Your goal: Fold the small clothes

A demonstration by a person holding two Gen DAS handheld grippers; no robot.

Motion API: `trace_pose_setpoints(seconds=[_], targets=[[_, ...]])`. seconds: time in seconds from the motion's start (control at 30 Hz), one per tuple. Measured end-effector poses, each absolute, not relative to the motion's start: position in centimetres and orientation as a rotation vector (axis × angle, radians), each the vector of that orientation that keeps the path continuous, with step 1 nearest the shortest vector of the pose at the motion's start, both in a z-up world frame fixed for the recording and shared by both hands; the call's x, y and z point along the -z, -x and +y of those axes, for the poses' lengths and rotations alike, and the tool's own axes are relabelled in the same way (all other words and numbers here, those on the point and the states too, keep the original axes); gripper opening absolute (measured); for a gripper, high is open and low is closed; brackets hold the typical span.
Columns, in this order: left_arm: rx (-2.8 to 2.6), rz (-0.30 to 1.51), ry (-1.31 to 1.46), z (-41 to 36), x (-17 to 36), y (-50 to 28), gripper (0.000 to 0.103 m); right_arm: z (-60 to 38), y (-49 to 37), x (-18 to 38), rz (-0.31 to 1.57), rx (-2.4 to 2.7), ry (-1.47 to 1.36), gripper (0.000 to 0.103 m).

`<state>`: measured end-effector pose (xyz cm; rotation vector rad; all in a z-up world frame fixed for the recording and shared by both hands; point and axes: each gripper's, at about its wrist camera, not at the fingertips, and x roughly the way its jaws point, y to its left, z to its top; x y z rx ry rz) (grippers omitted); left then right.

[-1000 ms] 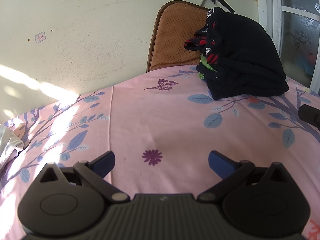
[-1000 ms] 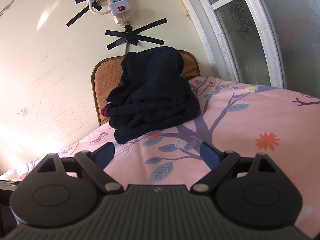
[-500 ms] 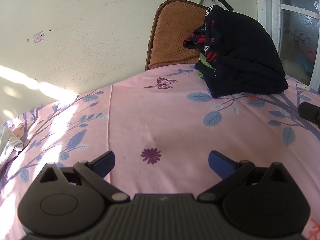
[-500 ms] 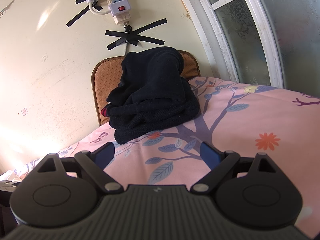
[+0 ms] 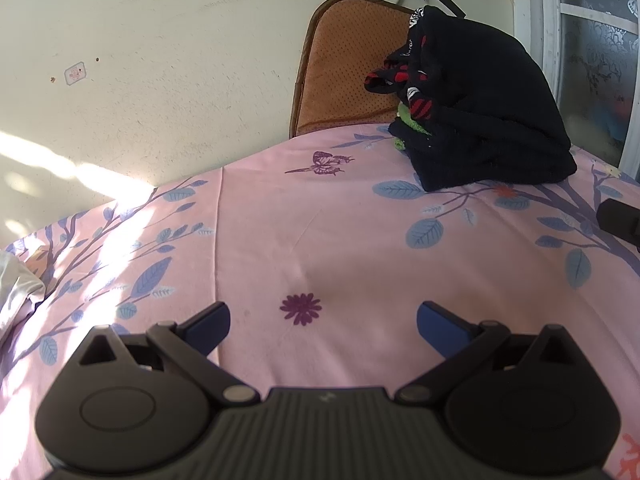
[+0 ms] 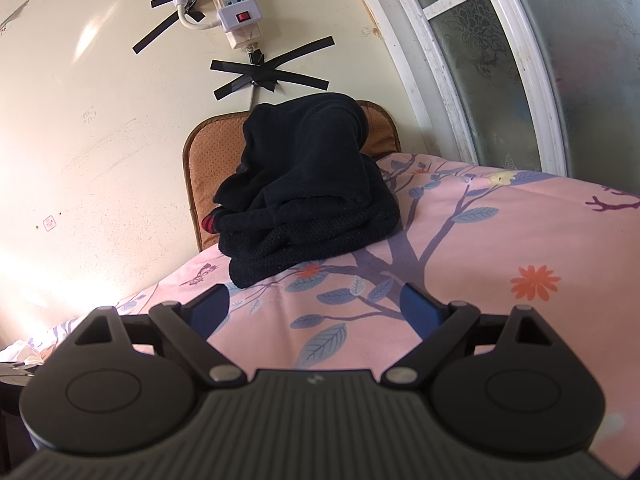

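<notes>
A pile of dark folded clothes [image 5: 484, 120] with red and green bits poking out on its left side lies at the far right of the pink flowered sheet [image 5: 304, 232]. It leans on a brown cushion [image 5: 340, 64]. My left gripper [image 5: 323, 322] hovers open over bare sheet, well short of the pile. In the right wrist view the same pile [image 6: 308, 196] sits straight ahead. My right gripper [image 6: 314, 308] is open and empty just in front of it. A black part of that right gripper [image 5: 620, 220] shows at the left view's right edge.
A white cloth [image 5: 16, 288] lies at the bed's left edge. Behind the bed is a cream wall with a taped power strip [image 6: 236, 12]. A frosted window [image 6: 540, 52] runs along the right side. Sunlight falls on the sheet's left part.
The left wrist view has shifted slightly, with the pile now a little higher and further left in frame. The right gripper has not moved. Both stay open.
</notes>
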<state>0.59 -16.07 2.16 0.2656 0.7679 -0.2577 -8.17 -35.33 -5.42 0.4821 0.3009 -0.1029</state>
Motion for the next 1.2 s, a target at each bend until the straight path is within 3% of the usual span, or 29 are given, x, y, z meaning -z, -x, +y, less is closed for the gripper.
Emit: trace_pose_setpoints(seconds=[1.2], targets=[[0.266,0.772,-0.254,-15.96,-2.34,-0.74,0.103,-35.42,8.14,5.45,0.3,0.101,-0.483,0.094]])
